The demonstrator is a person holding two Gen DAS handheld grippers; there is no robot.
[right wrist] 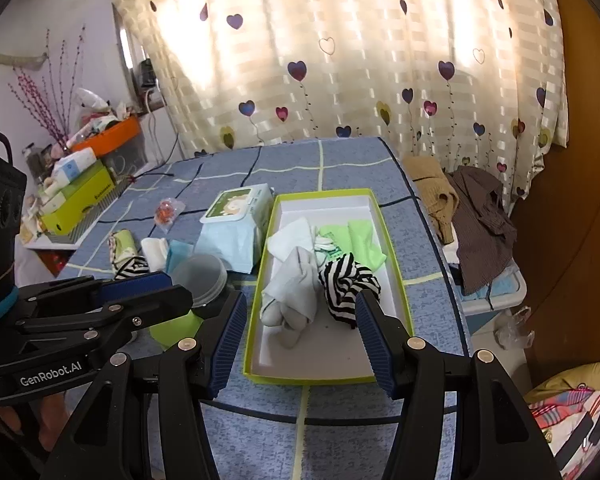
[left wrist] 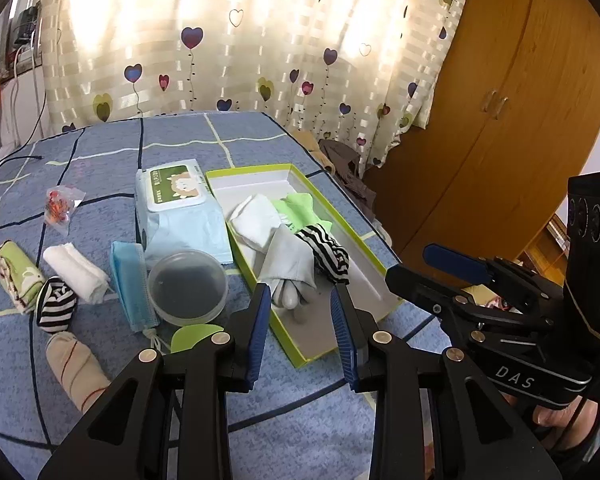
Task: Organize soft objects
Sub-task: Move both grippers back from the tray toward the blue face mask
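Your left wrist view looked from the near-left of the green box (left wrist: 300, 216); your right wrist view faced it squarely. Both sat close and shared it.

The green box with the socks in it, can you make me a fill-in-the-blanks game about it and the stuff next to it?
1. The black-and-white striped sock lies inside the green-rimmed cardboard box, touching a pale ____ sock.
2. The box sits on a checked ____ bedsheet.
3. The round clear plastic lid lies ____ the box.
4. Both grippers' jaws are ____.

Missing words: grey; blue; outside; open
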